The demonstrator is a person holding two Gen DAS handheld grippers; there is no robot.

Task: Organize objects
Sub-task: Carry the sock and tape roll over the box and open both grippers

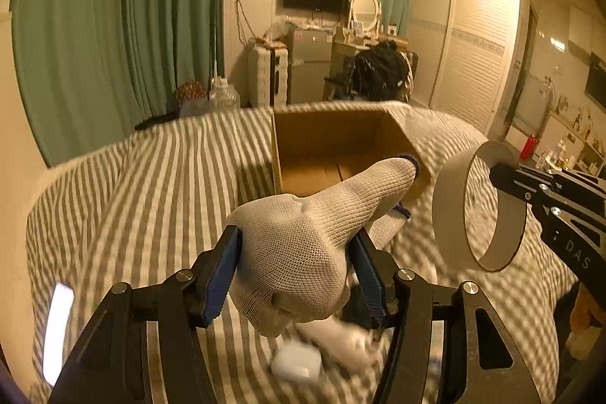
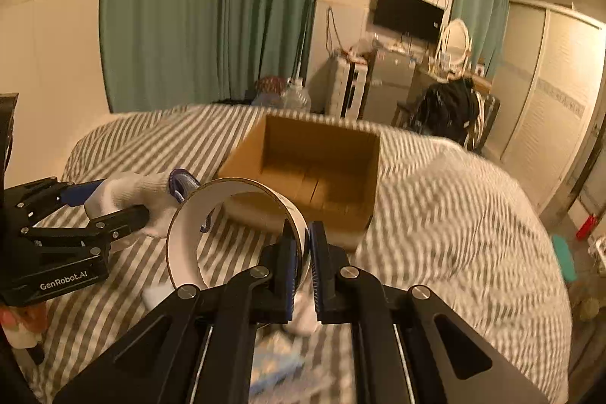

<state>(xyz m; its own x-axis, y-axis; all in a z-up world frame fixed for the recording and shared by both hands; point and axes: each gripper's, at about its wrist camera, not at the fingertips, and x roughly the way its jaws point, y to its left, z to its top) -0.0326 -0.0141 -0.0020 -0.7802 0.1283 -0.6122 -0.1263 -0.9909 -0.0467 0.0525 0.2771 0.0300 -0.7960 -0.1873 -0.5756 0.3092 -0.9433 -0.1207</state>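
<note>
My left gripper (image 1: 295, 252) is shut on a white knit glove (image 1: 303, 252) with a purple cuff, held above the striped bed; it also shows at the left of the right wrist view (image 2: 125, 199). My right gripper (image 2: 303, 248) is shut on the wall of a tape roll (image 2: 212, 226), a wide cardboard ring with a white inside, also seen in the left wrist view (image 1: 454, 211). An open, empty cardboard box (image 1: 333, 146) stands on the bed just beyond both grippers (image 2: 322, 165).
The bed has a grey and white striped cover (image 1: 151, 184). A small white case (image 1: 297, 362) and other white items lie below the left gripper. A bright phone (image 1: 58, 324) lies at the bed's left. Blurred bluish items (image 2: 276, 358) lie under the right gripper.
</note>
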